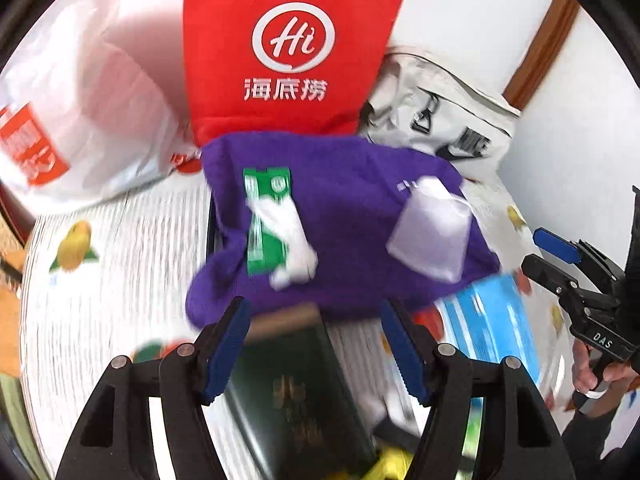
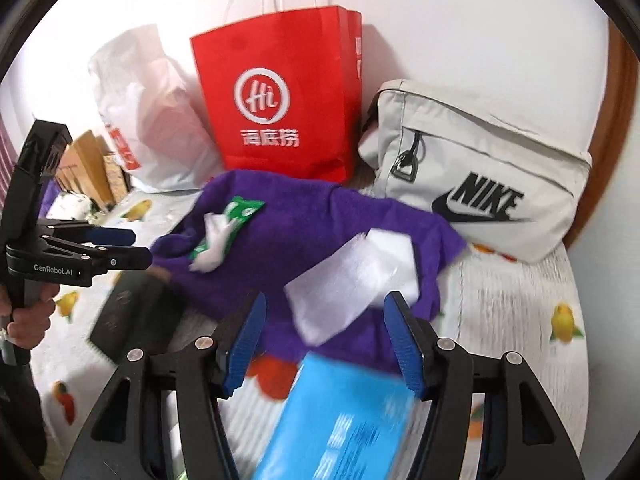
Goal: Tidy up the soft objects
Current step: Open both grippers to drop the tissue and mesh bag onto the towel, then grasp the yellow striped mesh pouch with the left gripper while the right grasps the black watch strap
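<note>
A purple cloth (image 1: 352, 216) (image 2: 304, 232) lies crumpled on the fruit-print tablecloth. On it rest a green tissue packet (image 1: 266, 220) (image 2: 236, 216) with white tissue spilling out, and a clear white pouch (image 1: 432, 228) (image 2: 356, 280). My left gripper (image 1: 314, 320) hovers open over the cloth's near edge with nothing between its fingers. My right gripper (image 2: 324, 320) is open too, just short of the pouch and holding nothing. Each gripper shows in the other's view: the right gripper (image 1: 534, 250) at the right edge, the left gripper (image 2: 138, 247) at the left, held by a hand.
A red paper bag (image 2: 280, 100), a white plastic bag (image 2: 152, 120) and a grey Nike pouch (image 2: 480, 176) stand along the wall behind. A dark booklet (image 1: 296, 392) and a blue box (image 2: 344, 420) lie near the cloth's front edge.
</note>
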### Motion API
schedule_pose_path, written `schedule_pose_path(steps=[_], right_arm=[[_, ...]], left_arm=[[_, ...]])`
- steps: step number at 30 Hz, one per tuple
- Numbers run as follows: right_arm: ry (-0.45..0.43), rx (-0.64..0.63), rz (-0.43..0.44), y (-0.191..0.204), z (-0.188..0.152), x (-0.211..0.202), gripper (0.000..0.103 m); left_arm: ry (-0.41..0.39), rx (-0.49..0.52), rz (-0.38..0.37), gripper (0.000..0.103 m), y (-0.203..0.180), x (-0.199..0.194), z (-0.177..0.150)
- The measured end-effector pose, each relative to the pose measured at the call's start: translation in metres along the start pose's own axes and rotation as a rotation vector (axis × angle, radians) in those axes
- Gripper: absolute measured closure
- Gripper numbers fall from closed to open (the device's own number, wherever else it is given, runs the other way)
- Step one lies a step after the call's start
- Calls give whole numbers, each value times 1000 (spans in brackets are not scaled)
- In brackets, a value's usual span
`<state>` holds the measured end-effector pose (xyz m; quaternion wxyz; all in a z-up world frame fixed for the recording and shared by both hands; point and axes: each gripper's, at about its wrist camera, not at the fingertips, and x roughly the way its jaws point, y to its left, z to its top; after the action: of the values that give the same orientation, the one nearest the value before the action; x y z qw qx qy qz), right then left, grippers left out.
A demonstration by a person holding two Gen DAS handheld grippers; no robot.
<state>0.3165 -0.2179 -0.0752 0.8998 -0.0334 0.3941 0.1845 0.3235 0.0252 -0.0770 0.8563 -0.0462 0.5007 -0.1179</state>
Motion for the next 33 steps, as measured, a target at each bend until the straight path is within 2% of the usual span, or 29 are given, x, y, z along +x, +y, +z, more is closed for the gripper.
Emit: schedule_pose_path(steps=[6, 10, 13, 20, 23, 29, 32, 33], right_arm=[[2, 23, 17, 20, -41, -36, 42], [12, 26, 17, 32, -70, -55, 41], [3, 31, 10, 38, -91, -66, 36], [20, 63, -8, 42, -138, -80, 36], [33, 74, -24, 42, -154, -82, 36], [47, 92, -7, 42, -173, -81, 36], [46, 102, 2, 41, -176, -78, 36], [46, 106, 6, 40, -177, -78, 36]], left_arm=[[-4, 32, 2, 37, -8, -25, -53], [4, 93, -23, 22, -21, -33, -93], [3, 138, -32, 21, -31, -34, -121], [64, 198, -83, 21, -43, -7, -158], [88, 277, -114, 21, -54, 4, -166], [132, 372, -29, 20, -69, 25, -174], [103, 419, 22, 20, -76, 27, -181], [93, 417, 19, 21, -76, 26, -181]])
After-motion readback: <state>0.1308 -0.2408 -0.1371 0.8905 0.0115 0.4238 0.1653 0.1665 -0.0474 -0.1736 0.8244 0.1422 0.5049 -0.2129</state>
